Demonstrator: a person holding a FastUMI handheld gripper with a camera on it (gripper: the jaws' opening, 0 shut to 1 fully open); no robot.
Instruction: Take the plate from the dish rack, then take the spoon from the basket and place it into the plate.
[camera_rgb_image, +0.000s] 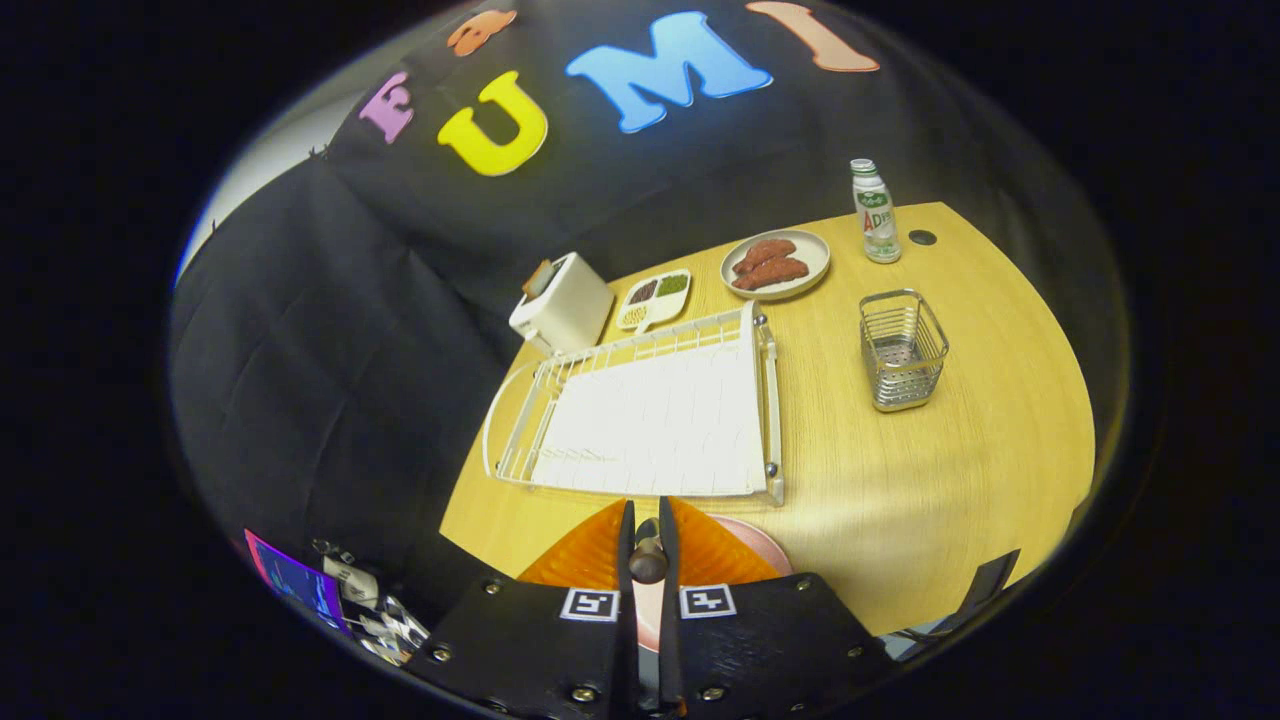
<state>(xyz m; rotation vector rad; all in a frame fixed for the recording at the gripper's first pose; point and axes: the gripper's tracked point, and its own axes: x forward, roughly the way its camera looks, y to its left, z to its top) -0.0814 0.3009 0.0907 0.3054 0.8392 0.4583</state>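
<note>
tool (646, 535) clenched on the spoon (647, 562) (handle between fingers), directly over the pink plate (762, 548).

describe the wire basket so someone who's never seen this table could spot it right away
On the wooden table, look past the hand-held gripper, whose fingers pinch a spoon handle, to the white dish rack. The wire basket stands beside the rack, nearer than the bottle. It alone is shiny metal, a square open-topped cage.
</note>
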